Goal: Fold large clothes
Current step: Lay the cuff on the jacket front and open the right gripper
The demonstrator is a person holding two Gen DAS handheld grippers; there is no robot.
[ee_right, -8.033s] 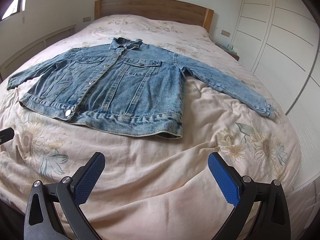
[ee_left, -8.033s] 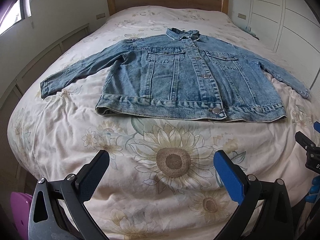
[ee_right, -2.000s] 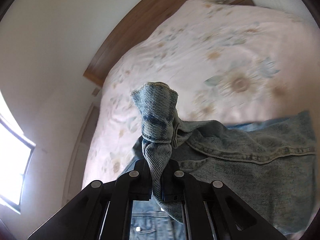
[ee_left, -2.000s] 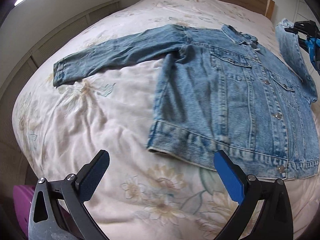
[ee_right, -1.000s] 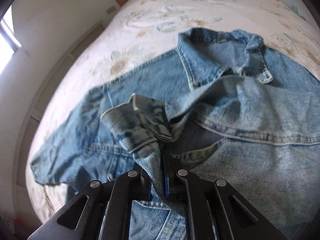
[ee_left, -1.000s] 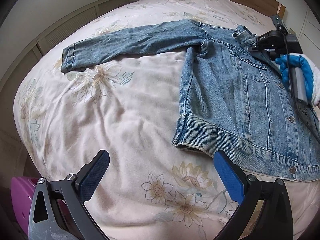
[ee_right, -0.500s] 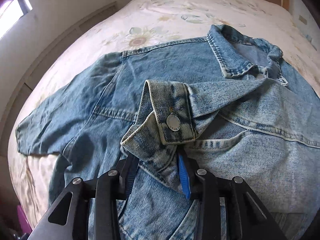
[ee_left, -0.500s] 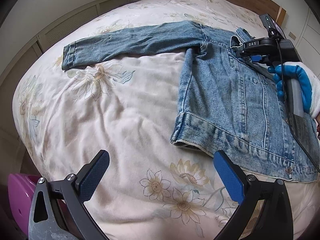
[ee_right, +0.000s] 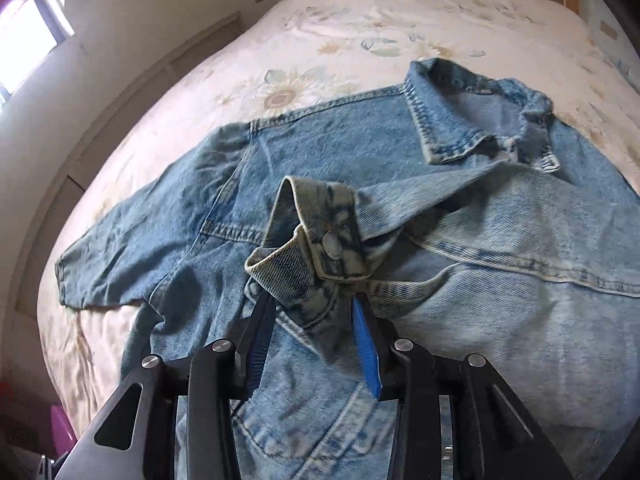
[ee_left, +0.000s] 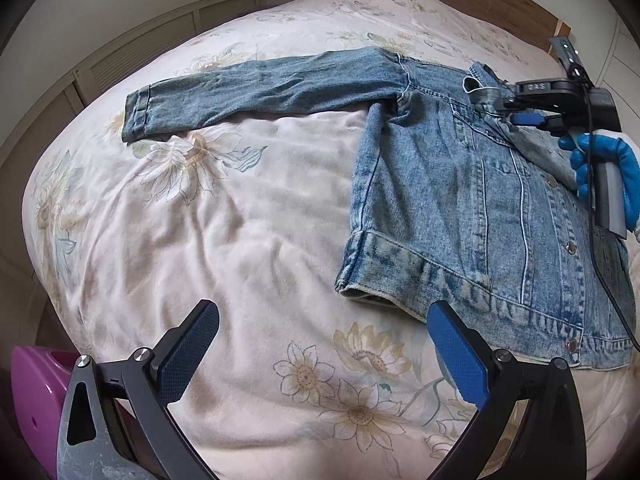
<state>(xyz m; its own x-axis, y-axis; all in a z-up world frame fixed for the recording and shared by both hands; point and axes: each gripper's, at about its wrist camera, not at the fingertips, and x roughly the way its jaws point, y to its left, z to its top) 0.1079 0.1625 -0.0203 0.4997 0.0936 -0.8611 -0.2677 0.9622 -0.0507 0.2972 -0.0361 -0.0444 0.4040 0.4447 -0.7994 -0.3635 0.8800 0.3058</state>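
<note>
Right gripper (ee_right: 312, 320) jaws parted, cuff (ee_right: 320, 240) loose between them on jacket (ee_left: 460, 200); back off straight, don't snag. Left gripper (ee_left: 324, 344) open, empty

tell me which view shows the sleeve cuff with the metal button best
The right wrist view: the buttoned cuff sits close up, centre frame, just ahead of the right gripper, lying on the jacket front. The left wrist view shows it only small and far off, partly behind that gripper.
</note>
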